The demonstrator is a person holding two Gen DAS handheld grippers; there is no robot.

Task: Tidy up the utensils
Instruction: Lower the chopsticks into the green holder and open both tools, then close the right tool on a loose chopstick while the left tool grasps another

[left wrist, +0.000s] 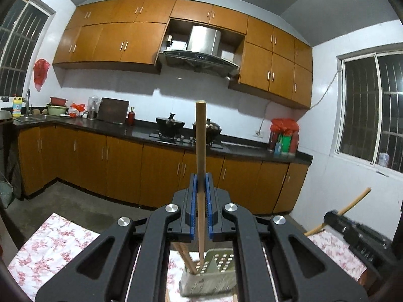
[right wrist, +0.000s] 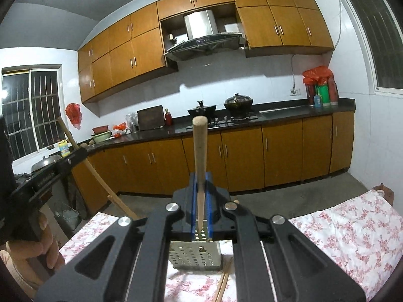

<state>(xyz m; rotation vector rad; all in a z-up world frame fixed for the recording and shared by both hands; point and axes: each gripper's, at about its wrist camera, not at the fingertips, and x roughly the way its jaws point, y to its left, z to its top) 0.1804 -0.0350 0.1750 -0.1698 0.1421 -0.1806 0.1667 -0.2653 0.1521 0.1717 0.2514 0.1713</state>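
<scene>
Left gripper (left wrist: 201, 183): your blue pads are closed tight on a wooden chopstick (left wrist: 201, 146); it stands upright through the jaws, blunt end up, thin end reaching down to the perforated holder (left wrist: 214, 274).
Right gripper (right wrist: 201, 186): your jaws are likewise pinched on a second wooden chopstick (right wrist: 199, 148), nearly upright, its tapered tip ending just above the perforated holder (right wrist: 196, 256).
Perforated holder: a pale slotted basket standing on the floral tablecloth (left wrist: 47, 246), right below both of your grippers.
Inside the holder: in the left wrist view another chopstick (left wrist: 186, 259) leans in it, beside the tip of the one you hold.
Beside the holder: in the right wrist view loose chopsticks (right wrist: 223, 284) lie on the floral tablecloth (right wrist: 352, 236), touching or just beside the holder's near right corner.
Your other tool: seen from the right wrist, your left gripper's body (right wrist: 45, 176) sits left of the holder, with your hand (right wrist: 30, 251) around its grip.
Behind the holder: a dark counter (left wrist: 141, 130) with a wok (left wrist: 170, 125) and orange cupboards (left wrist: 113, 40), well apart.
</scene>
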